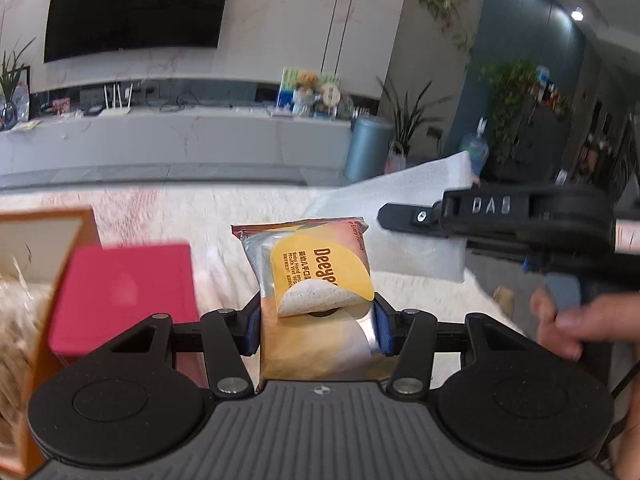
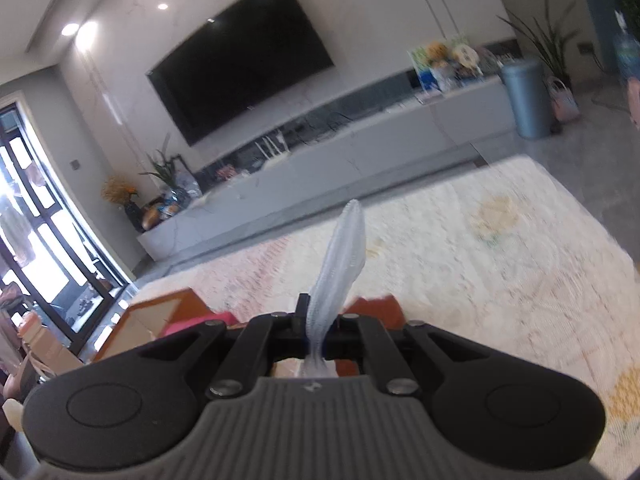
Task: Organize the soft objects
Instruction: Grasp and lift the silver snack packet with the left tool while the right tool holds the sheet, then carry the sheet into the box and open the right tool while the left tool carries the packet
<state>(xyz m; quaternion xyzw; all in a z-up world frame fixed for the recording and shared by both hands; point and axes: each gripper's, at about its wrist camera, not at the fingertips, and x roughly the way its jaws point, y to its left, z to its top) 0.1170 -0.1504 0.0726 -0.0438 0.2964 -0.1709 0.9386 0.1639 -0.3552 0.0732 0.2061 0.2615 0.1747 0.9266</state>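
My left gripper (image 1: pixel 318 326) is shut on a pack of wet wipes (image 1: pixel 316 264) with an orange and yellow label, its flap partly peeled up. It holds the pack above an orange box (image 1: pixel 44 320) with a pink item (image 1: pixel 124 296) inside. My right gripper (image 2: pixel 318 328) is shut on a white textured cloth (image 2: pixel 342 252), seen edge-on. In the left wrist view the right gripper (image 1: pixel 390 216) comes in from the right, with the cloth (image 1: pixel 404 208) spread flat behind it.
A cream patterned carpet (image 2: pixel 480 256) covers the floor below. A long grey TV console (image 1: pixel 180 136) with a black TV (image 1: pixel 132 4) above it lies ahead. A blue bin (image 1: pixel 366 148) and plants (image 1: pixel 408 116) stand at the right. A window (image 2: pixel 36 224) is far left.
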